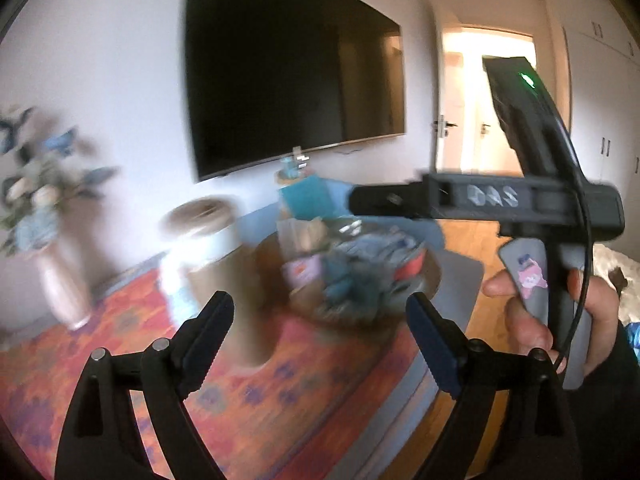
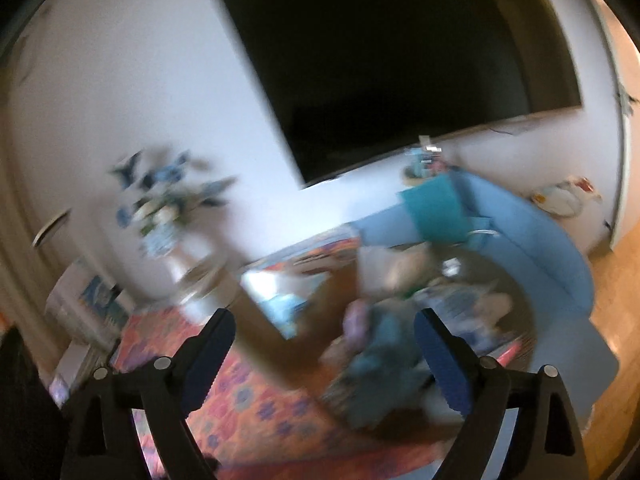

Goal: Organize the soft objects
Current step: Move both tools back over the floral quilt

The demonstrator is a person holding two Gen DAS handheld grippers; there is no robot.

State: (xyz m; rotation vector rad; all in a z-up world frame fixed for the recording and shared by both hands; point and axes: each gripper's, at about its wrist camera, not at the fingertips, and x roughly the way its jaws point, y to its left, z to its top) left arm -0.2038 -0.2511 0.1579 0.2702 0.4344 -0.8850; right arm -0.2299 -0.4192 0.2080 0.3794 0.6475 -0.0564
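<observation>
Both views are blurred by motion. A round dark table holds a pile of soft things, blue, teal and lilac; it also shows in the right wrist view. My left gripper is open and empty, held in the air short of the table. My right gripper is open and empty, above the table's near side. The right gripper's body and the hand holding it show at the right of the left wrist view.
A large dark TV hangs on the white wall. A vase of flowers stands at the left on an orange patterned rug. A blue sofa curves behind the table. A white round stool stands near. An open doorway is at right.
</observation>
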